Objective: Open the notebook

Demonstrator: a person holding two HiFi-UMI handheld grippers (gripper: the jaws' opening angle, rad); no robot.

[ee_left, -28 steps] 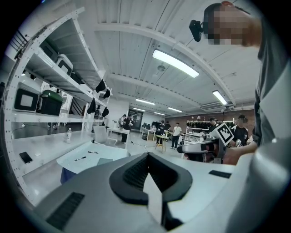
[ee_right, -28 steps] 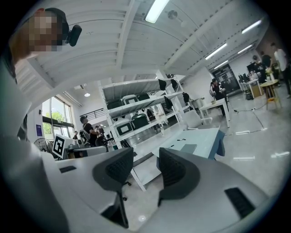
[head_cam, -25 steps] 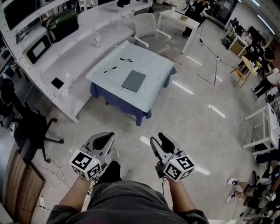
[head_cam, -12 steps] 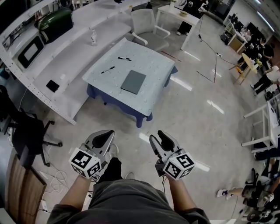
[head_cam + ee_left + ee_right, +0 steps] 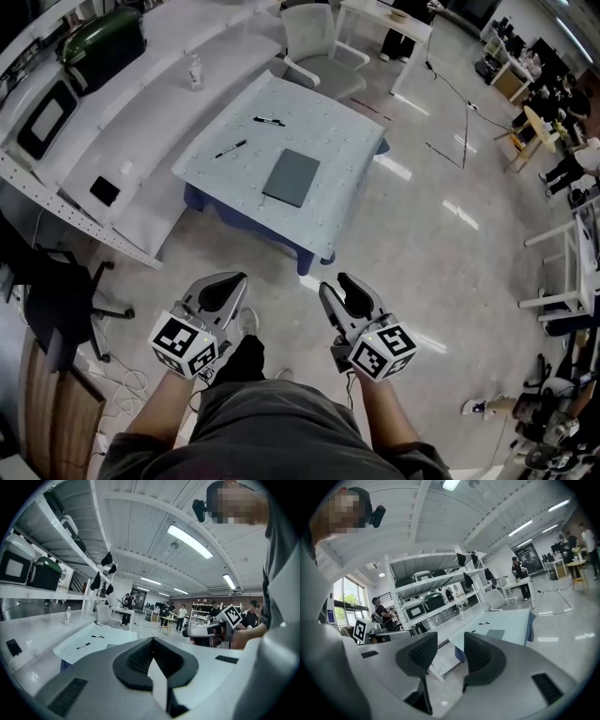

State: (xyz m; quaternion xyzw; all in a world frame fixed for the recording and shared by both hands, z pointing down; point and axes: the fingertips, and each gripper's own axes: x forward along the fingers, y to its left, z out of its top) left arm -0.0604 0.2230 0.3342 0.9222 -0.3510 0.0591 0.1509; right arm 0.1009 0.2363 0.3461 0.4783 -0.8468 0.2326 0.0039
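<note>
The closed grey-green notebook (image 5: 292, 177) lies flat on a light blue table (image 5: 328, 141), well ahead of me across open floor. Two black pens (image 5: 268, 120) lie on the table beyond it. Both grippers are held low in front of my body, far short of the table. My left gripper (image 5: 223, 286) is shut with nothing in it; its pads meet in the left gripper view (image 5: 151, 641). My right gripper (image 5: 339, 291) is open and empty, a gap showing between its pads (image 5: 450, 641). The notebook (image 5: 494, 633) is a small grey patch in the right gripper view.
A long white bench (image 5: 141, 122) with a bottle (image 5: 194, 70) and a green case (image 5: 103, 42) runs along the left. A white chair (image 5: 319, 52) stands behind the table, a black office chair (image 5: 56, 281) at the near left. People stand at the far right.
The table and notebook have drawn closer and slid lower in the head view as I move toward them. Both grippers keep their places and jaw states.
</note>
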